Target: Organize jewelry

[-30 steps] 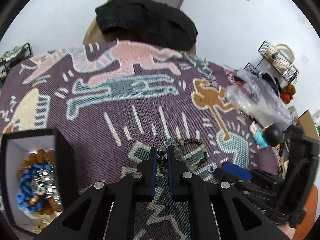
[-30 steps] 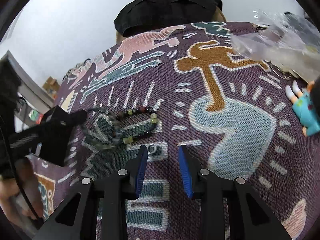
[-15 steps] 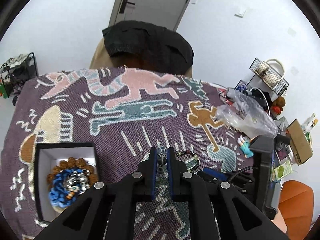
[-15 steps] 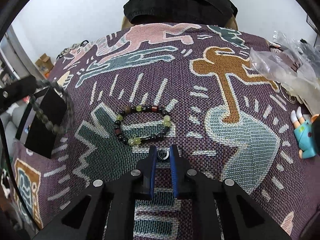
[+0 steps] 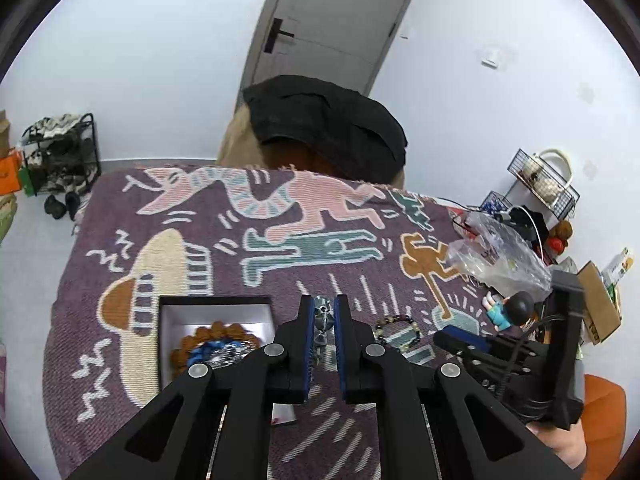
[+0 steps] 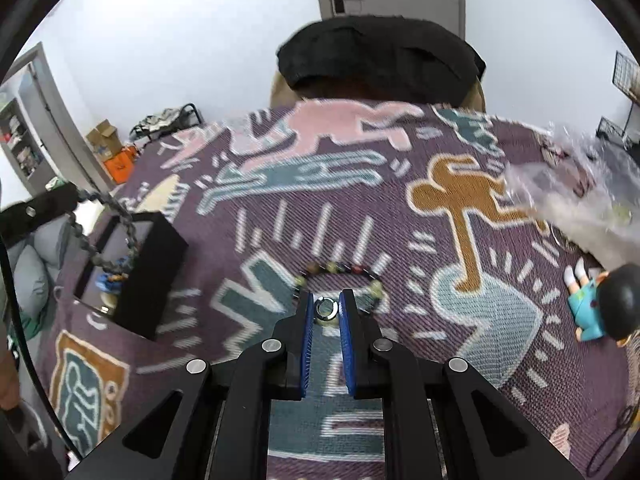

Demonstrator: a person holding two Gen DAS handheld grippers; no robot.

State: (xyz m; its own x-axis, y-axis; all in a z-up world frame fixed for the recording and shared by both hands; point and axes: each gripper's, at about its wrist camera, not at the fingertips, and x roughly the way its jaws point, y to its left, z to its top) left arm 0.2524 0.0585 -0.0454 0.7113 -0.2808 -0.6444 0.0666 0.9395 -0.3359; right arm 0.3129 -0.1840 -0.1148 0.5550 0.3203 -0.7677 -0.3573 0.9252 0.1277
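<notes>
Jaws of your left gripper (image 5: pixel 322 316) clamp a grey bead bracelet (image 5: pixel 321 322); your right gripper (image 6: pixel 325 307) pinches a ring (image 6: pixel 325 307). Several pieces already lie in the box (image 5: pixel 172 312) at eight o'clock. One multicoloured bracelet (image 6: pixel 340 276) remains on the worktop (image 6: pixel 500 320), just beyond the ring.

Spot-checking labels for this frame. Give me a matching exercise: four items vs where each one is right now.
Items:
1. grey bead bracelet
2. silver ring
3. multicoloured bead bracelet
4. blue bead bracelet

Places:
A. lying on the patterned cloth
B. inside the black box
C. clamped in the left gripper
D. clamped in the right gripper

Pairs: 1-C, 2-D, 3-A, 4-B
</notes>
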